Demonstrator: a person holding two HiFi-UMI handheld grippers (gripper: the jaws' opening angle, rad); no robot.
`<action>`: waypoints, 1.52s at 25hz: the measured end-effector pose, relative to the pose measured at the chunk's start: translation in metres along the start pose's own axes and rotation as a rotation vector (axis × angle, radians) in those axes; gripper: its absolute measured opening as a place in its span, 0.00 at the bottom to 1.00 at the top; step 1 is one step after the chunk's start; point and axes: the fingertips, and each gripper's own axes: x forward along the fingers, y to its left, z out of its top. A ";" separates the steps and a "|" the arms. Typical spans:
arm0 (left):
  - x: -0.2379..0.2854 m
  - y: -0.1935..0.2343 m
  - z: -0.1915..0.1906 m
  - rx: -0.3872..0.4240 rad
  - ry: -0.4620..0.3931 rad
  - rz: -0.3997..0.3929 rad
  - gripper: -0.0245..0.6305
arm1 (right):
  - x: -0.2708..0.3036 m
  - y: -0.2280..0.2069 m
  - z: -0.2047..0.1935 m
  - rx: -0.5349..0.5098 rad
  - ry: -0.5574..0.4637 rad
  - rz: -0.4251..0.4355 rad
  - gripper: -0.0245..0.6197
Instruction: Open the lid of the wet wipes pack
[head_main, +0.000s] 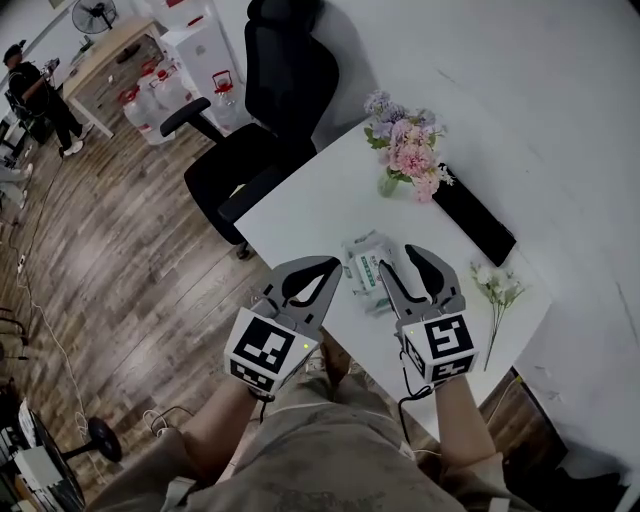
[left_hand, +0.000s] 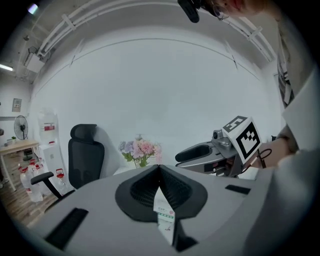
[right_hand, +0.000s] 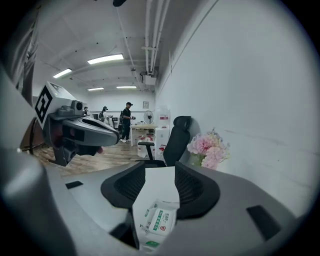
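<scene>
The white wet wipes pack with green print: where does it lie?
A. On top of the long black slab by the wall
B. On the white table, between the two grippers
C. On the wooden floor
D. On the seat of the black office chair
B: the head view shows the white wet wipes pack with green print flat on the white table, with the left gripper and the right gripper on either side.

wet wipes pack (head_main: 366, 268): white, green print | surface (head_main: 310, 215): white | flowers (head_main: 408, 150): pink, lilac | chair (head_main: 285, 75): black | floor (head_main: 120, 250): brown wood grain | wall (head_main: 520, 80): white
</scene>
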 end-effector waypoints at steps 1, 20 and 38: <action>0.006 0.000 -0.008 -0.005 0.020 -0.007 0.06 | 0.007 0.000 -0.008 0.002 0.013 0.007 0.35; 0.097 0.001 -0.190 -0.144 0.360 -0.123 0.06 | 0.099 0.013 -0.172 0.033 0.369 0.076 0.36; 0.131 -0.011 -0.274 -0.290 0.452 -0.168 0.06 | 0.116 0.023 -0.219 -0.051 0.460 0.060 0.33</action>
